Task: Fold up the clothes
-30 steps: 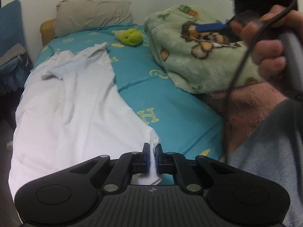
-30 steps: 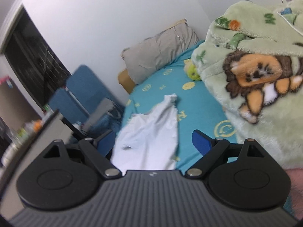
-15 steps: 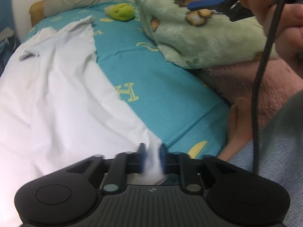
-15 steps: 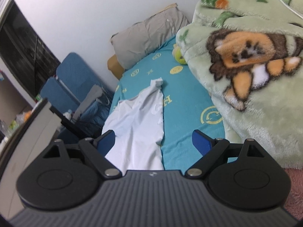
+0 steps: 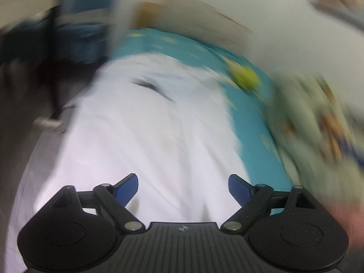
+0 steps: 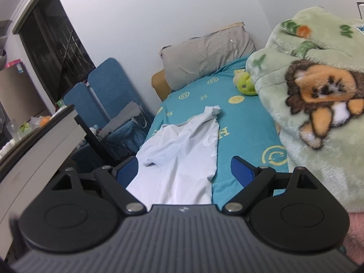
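On the bed (image 6: 245, 122), along its left edge, the white shirt (image 6: 182, 150) lies spread lengthwise on the teal sheet, one part bunched at the far end toward the grey pillow (image 6: 204, 54). Half a second ago your left gripper (image 5: 183, 187) was pinched on the shirt's near corner; now its jaws stand wide apart with nothing between them, hovering above the white cloth, and its view is smeared by a fast swing. So the corner has been let go, and the cloth lies where it fell. Your right gripper (image 6: 184, 169) is open too, held high and empty as before. Neither holds the shirt, so any fold now needs a fresh grasp; the blur hides the hem.
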